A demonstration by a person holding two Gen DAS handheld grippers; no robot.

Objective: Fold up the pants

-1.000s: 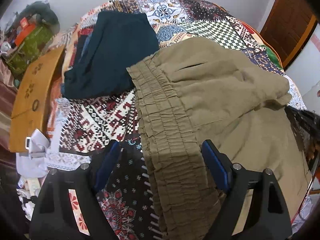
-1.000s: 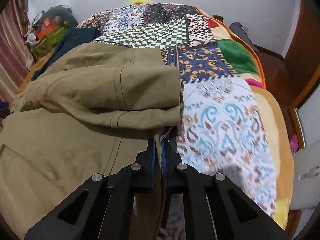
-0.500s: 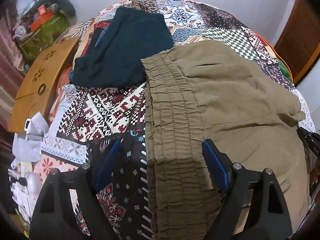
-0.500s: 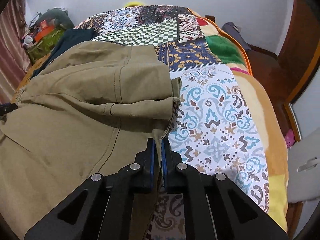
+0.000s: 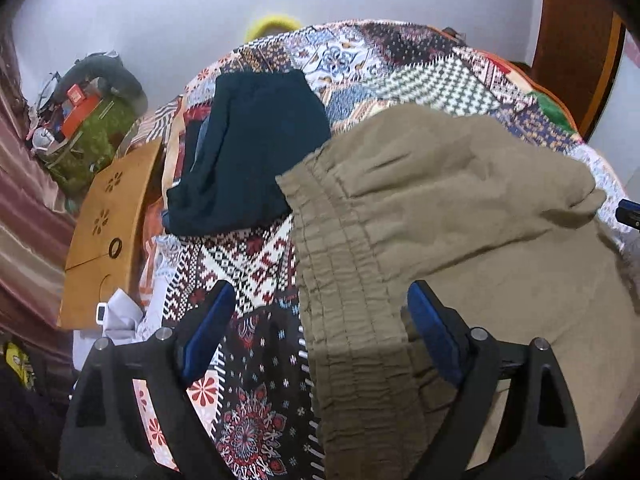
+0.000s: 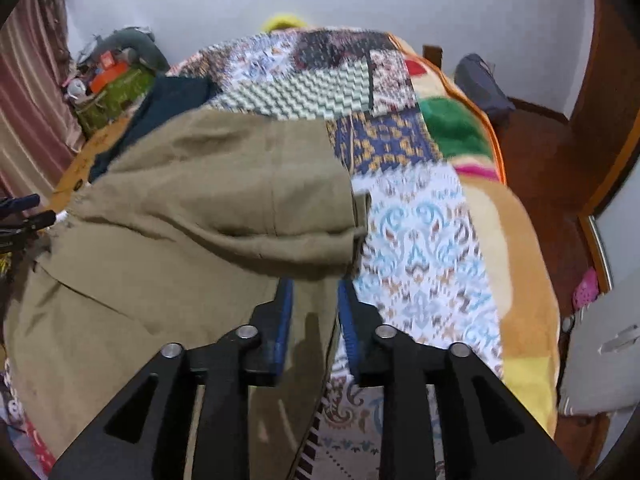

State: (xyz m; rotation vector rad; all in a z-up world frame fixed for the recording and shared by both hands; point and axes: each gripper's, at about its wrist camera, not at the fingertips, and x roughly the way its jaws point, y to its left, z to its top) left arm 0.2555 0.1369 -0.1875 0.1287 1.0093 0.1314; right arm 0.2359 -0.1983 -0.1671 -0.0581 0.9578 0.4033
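Note:
Olive-khaki pants (image 5: 460, 216) lie on the patchwork bed, folded over with the upper layer bunched on the lower. The ribbed elastic waistband (image 5: 352, 320) runs toward the left wrist camera. My left gripper (image 5: 320, 312) is open, its blue pads either side of the waistband, holding nothing. In the right wrist view the pants (image 6: 192, 240) fill the left half; my right gripper (image 6: 314, 292) stands open a little at the pants' right edge, with the cloth lying between and below its pads.
A folded dark navy garment (image 5: 248, 152) lies beyond the waistband on the patchwork blanket (image 5: 248, 256). A wooden board (image 5: 108, 236) leans at the bed's left side, with clutter and a green bag (image 5: 92, 140) behind. The bed's right edge (image 6: 520, 240) drops to a wooden floor.
My right gripper has opened and let go of the pants' edge it was shut on. The left gripper stayed open over the waistband and tilted up a little.

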